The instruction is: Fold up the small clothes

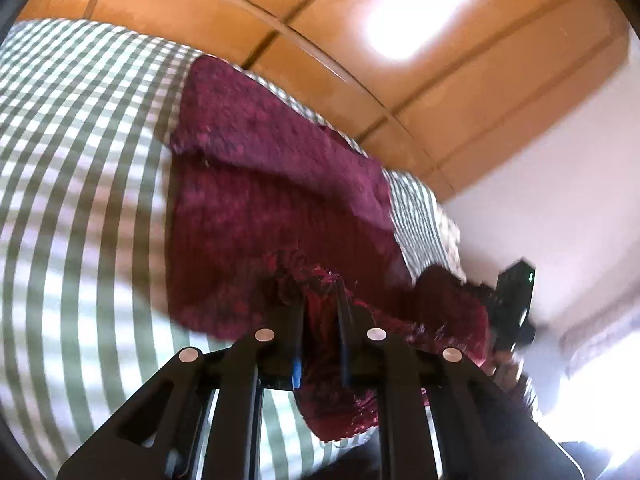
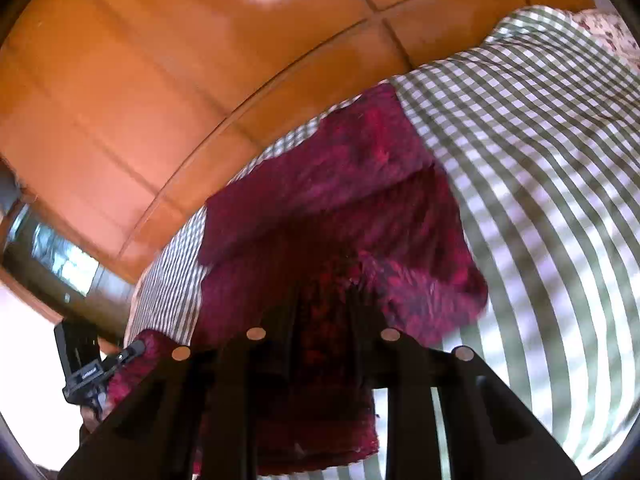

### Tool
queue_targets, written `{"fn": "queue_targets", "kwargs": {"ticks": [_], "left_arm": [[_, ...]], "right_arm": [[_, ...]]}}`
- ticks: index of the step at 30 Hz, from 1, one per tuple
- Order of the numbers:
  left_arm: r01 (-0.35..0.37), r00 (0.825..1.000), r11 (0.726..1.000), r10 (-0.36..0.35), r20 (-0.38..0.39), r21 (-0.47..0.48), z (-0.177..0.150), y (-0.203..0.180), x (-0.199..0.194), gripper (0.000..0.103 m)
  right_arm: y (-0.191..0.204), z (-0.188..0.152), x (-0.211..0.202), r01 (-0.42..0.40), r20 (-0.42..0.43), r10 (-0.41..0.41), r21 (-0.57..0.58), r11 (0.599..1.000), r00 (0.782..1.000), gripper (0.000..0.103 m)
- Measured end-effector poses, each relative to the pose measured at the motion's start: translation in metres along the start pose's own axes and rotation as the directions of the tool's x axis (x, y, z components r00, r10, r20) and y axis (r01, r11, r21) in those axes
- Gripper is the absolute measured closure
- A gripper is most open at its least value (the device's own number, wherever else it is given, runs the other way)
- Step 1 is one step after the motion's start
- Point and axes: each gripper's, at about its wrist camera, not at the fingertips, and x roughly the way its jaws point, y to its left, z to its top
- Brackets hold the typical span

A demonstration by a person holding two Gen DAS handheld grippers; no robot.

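Observation:
A dark red fuzzy garment (image 1: 280,184) lies on a green-and-white checked bedcover (image 1: 80,168), with a fold running across its far part. My left gripper (image 1: 322,300) is shut on the garment's near edge, and red cloth is bunched between its black fingers and hangs below them. In the right wrist view the same garment (image 2: 360,184) stretches away over the checked bedcover (image 2: 540,184). My right gripper (image 2: 324,304) is shut on another part of the near edge, which is lifted off the bed. The other gripper's black body (image 1: 514,300) shows at the garment's right corner.
Orange-brown wooden panels (image 1: 360,60) rise behind the bed. A white wall (image 1: 560,208) lies to the right in the left wrist view. A dark glass-fronted unit (image 2: 60,260) stands at the left in the right wrist view. A flowered cloth (image 2: 608,32) lies at the bed's far right.

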Motion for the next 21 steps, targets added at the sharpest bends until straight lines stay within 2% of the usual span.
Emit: {"fn": "queue_targets", "kwargs": {"ticks": [3,7,8,9,12,13,14,15,16,18,21], "left_arm": [[-0.038,0.999,0.997,0.038,-0.004,-0.069,0.028,0.015,0.019,0.091],[-0.088,0.995,0.978,0.079,-0.055,-0.189,0.055,0.040,0.046,0.090],[-0.091,0.995,0.974,0.080,-0.061,-0.209,0.060,0.043,0.049,0.088],[-0.079,0.996,0.972,0.067,-0.060,-0.222,0.061,0.044,0.049,0.081],[-0.081,0.997,0.966,0.073,-0.039,-0.246,0.062,0.049,0.042,0.071],[-0.122,0.992,0.961,0.122,-0.015,-0.249,0.061,0.052,0.035,0.053],[-0.147,0.988,0.953,0.156,0.012,-0.265,0.062,0.057,0.027,0.035],[-0.147,0.986,0.949,0.161,0.030,-0.278,0.061,0.060,0.021,0.031],[-0.131,0.987,0.948,0.152,0.051,-0.291,0.058,0.065,0.011,0.031],[-0.156,0.981,0.945,0.182,0.064,-0.288,0.052,0.069,-0.001,0.030],[-0.200,0.976,0.957,0.213,0.044,-0.210,0.038,0.070,-0.008,0.028]], "right_arm": [[-0.010,0.021,0.025,0.053,-0.012,-0.052,0.055,0.997,0.999,0.083],[-0.020,0.036,0.050,0.082,-0.041,-0.078,0.088,0.993,0.996,0.079],[-0.021,0.039,0.055,0.078,-0.048,-0.073,0.096,0.992,0.996,0.071],[-0.022,0.039,0.056,0.063,-0.051,-0.058,0.107,0.992,0.997,0.061],[-0.027,0.040,0.055,0.003,-0.024,0.000,0.129,0.992,1.000,0.045],[-0.028,0.040,0.051,-0.012,-0.009,0.013,0.133,0.991,1.000,0.032],[-0.028,0.040,0.046,-0.009,0.013,0.007,0.138,0.990,1.000,0.014],[-0.029,0.040,0.038,-0.003,0.046,-0.004,0.142,0.990,0.999,0.008],[-0.030,0.039,0.032,-0.009,0.058,0.001,0.141,0.990,0.998,0.007],[-0.034,0.035,0.022,-0.022,0.069,0.012,0.141,0.990,0.998,0.006],[-0.040,0.019,0.009,0.015,0.062,-0.021,0.105,0.994,0.998,0.005]]}}
